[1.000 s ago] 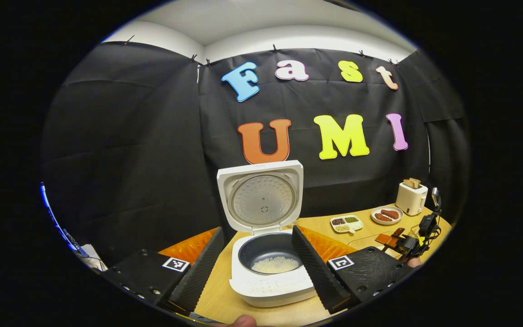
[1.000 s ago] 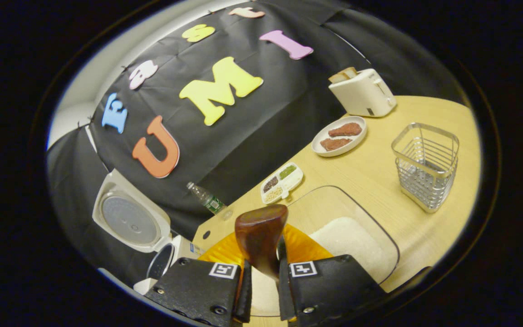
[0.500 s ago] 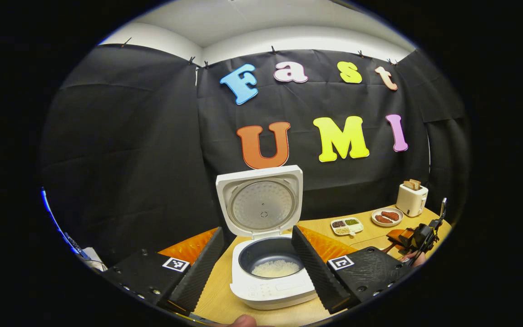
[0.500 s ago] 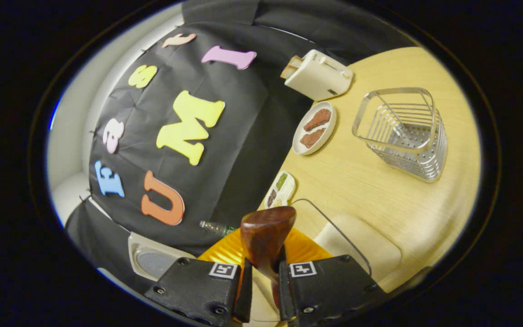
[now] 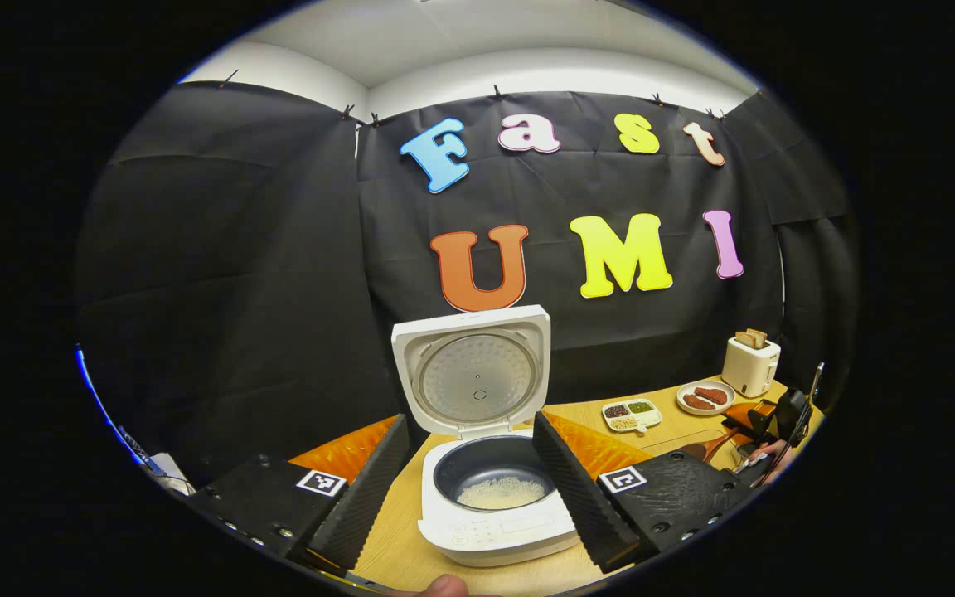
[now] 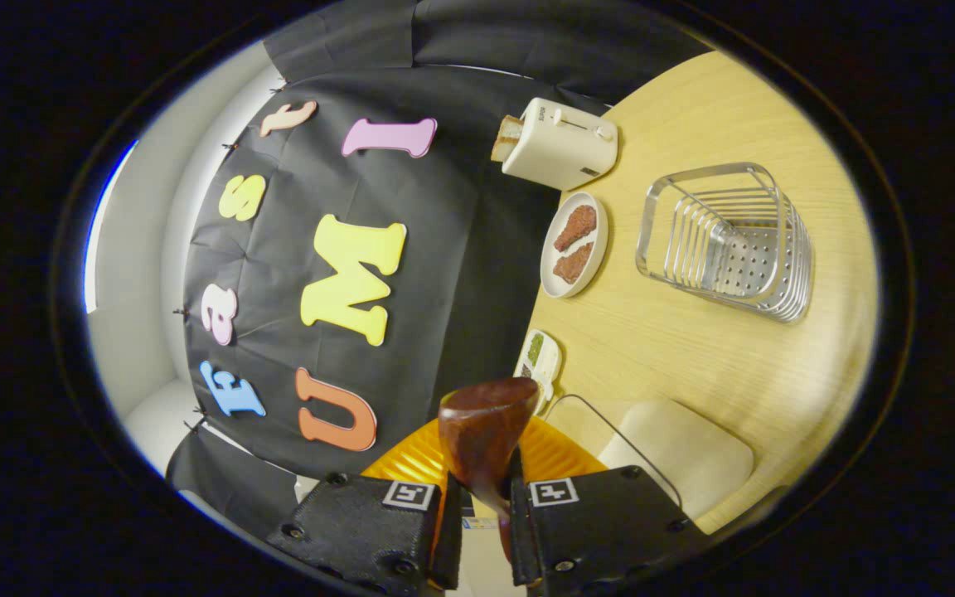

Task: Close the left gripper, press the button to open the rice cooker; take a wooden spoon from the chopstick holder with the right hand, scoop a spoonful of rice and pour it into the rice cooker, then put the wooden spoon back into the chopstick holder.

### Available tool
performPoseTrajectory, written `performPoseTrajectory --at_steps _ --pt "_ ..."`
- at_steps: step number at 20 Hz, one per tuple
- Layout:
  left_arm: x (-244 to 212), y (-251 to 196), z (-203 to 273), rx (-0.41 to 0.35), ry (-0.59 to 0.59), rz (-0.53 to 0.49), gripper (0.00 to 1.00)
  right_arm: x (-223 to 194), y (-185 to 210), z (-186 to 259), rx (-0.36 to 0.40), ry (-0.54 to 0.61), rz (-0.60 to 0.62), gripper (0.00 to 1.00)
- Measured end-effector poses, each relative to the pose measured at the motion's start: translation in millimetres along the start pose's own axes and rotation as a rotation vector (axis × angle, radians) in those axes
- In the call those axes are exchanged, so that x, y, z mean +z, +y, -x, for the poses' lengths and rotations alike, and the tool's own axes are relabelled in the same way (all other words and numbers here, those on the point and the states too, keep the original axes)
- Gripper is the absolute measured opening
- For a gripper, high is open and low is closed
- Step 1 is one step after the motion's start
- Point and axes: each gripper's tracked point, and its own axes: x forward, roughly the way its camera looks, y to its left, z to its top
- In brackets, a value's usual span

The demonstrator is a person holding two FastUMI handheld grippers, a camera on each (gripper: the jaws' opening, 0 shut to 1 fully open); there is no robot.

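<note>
Right gripper point(image 6: 482, 518), nearest in the right gripper view: jaws clenched on the wooden spoon point(image 6: 482, 435), gripping its neck just below the bowl, bowl sticking out ahead of the fingers. Spoon is dark polished wood, rounded bowl, glossy. I judge it light and stiff, a bit slick from the finish, so a hold low on the neck or handle suits it; loose grains would spill if it tips. Cannot tell if rice is in the bowl.

Just beyond the spoon, a clear glass dish point(image 6: 652, 452) with a heap of white rice point(image 6: 685, 448), on the pale wood-grain worktop point(image 6: 693, 365). Farther out, the chopstick holder point(image 6: 726, 240): wire-and-perforated metal basket, rigid, no utensils seen in it. Beside it a white plate point(image 6: 574, 245) with two brown pieces, a small divided dish point(image 6: 538, 356) of grains, then a cream toaster point(image 6: 559, 143) with bread, against the cloth wall.

Left gripper point(image 5: 469, 473) in the left gripper view: jaws released, wide apart, holding nothing, fingers ribbed on the inner faces. Between them sits the rice cooker point(image 5: 494, 514), white smooth plastic, lid point(image 5: 471, 369) standing upright, dark inner pot with a small layer of rice at the bottom. Far right in that view, the other gripper and the hand holding it, near the worktop edge.

Judgement: lid open and a scoop seems poured; spoon return to holder not yet done.
</note>
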Motion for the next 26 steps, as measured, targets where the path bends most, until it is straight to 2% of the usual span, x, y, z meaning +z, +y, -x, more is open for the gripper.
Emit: performPoseTrajectory --at_steps 4,7,11,15,18,23,26 --pt "-2.3 4.0 3.3 0.005 -0.002 0.004 0.95 9.4 30.8 4.2 0.015 -0.01 0.051 0.28" --pt "-6.1 9.1 5.3 0.013 0.003 0.017 0.95 8.5 68.7 3.4 0.051 -0.004 0.076 0.28" --pt "-10.1 20.5 9.7 0.035 -0.002 0.032 0.96 -17.6 127.8 -5.4 0.091 0.035 0.153 0.28" --pt "-16.6 34.5 13.1 0.064 0.003 0.057 0.95 -75.8 186.5 -15.8 0.153 0.107 0.227 0.28" --pt "-21.9 45.3 16.3 0.09 0.008 0.073 0.95 -133.5 213.9 -29.2 0.19 0.183 0.26 0.28" --pt "-33.3 60.1 22.2 0.13 0.025 0.094 0.95 -230.0 215.2 -46.6 0.199 0.291 0.396 0.28" --pt "-40.0 69.4 26.0 0.152 0.037 0.117 0.95 -268.1 200.5 -52.9 0.197 0.318 0.519 0.28"
